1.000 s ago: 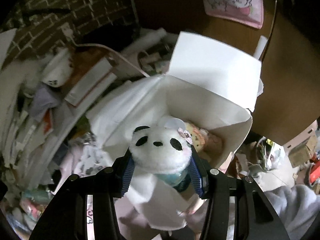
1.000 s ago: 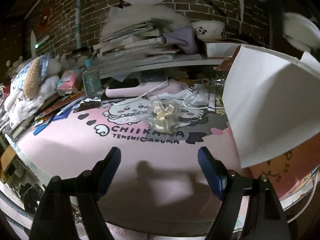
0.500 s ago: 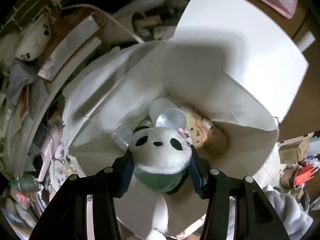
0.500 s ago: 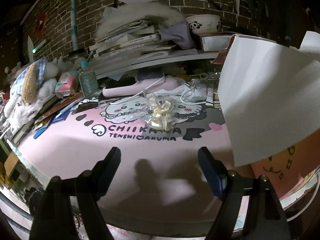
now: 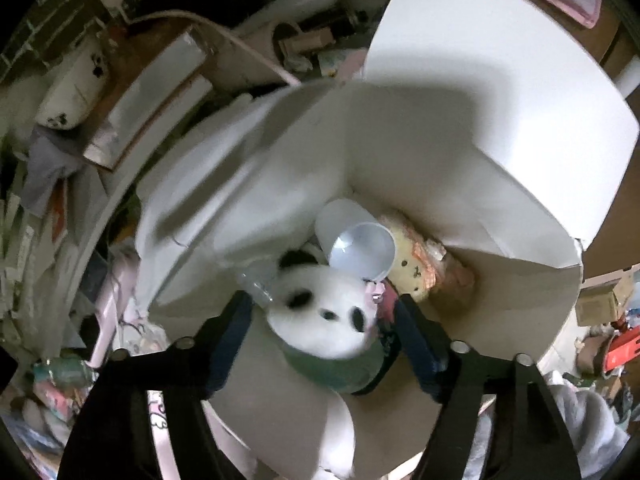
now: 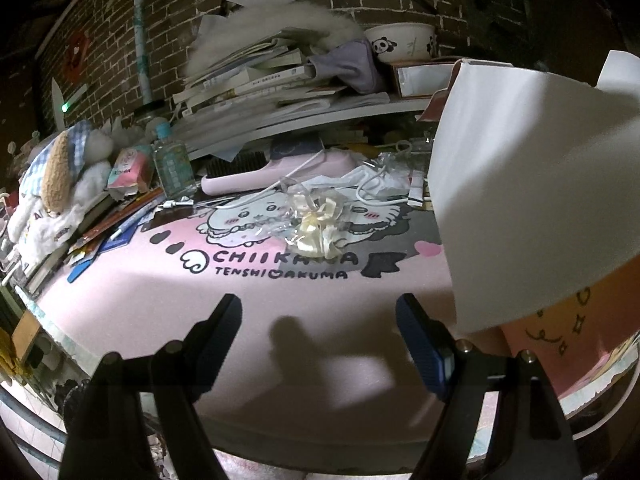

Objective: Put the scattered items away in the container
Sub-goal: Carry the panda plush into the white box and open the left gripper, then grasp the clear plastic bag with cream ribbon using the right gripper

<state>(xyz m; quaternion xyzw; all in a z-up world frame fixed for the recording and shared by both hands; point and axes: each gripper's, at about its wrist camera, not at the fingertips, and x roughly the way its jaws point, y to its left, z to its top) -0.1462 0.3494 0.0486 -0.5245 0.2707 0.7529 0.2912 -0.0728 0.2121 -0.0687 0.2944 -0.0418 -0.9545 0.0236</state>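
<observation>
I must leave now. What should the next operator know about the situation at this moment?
Left hand-held gripper: jaws have just been opening above the white box; panda plush sits between them, pads off it.
Right hand-held gripper: open, empty, over the pink mat.
Done: white cup and yellow plush lie in the box.
Left: cellophane-wrapped bow on the mat.

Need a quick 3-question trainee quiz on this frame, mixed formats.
1. True or false: the left claw is clamped on the panda toy.
2. Which item lies inside the white box just beyond the panda toy? A) plastic cup B) hairbrush C) bottle
3. What remains on the pink mat ahead of the right claw?

Key: 1 false, its jaws have just been opening and stand clear of the toy. 2 A. 3 a clear wrapped bundle.
</observation>
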